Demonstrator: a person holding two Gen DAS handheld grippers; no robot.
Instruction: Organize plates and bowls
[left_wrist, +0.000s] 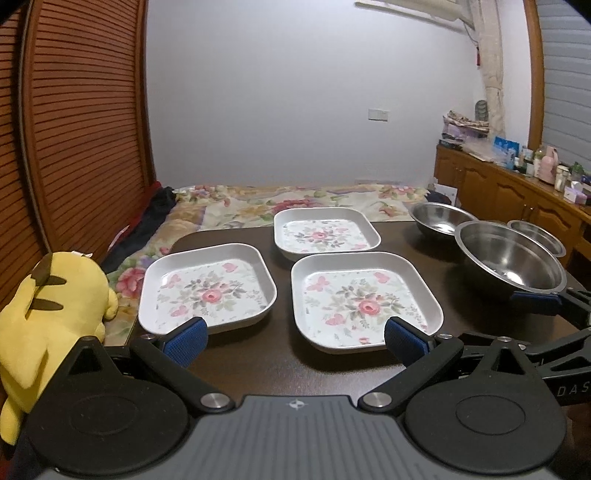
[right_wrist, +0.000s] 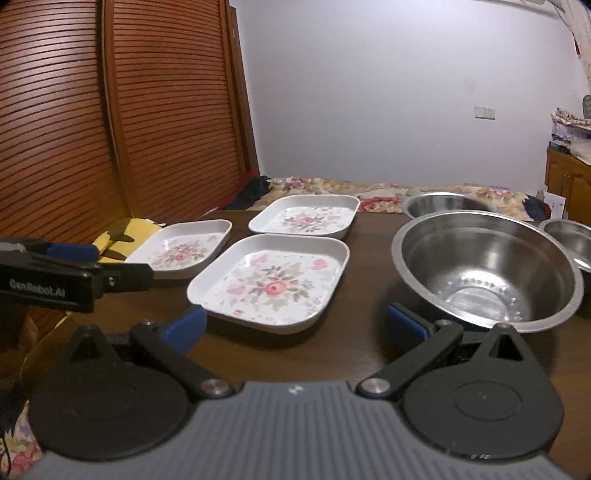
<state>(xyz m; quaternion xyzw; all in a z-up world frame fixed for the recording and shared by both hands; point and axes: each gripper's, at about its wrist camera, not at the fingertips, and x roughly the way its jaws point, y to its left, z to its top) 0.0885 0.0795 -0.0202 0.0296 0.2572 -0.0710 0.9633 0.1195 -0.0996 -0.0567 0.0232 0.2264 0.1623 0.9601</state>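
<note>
Dark wooden table (left_wrist: 258, 365) near a floral bed (left_wrist: 295, 201); both grippers' fingers spread wide, empty.

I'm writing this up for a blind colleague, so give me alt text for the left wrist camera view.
Three square floral plates, one at near left, one at near centre and one behind them, lie separately on a dark table, with three steel bowls at right. The open left gripper hovers in front of the plates, holding nothing; a yellow plush toy sits at left.
</note>
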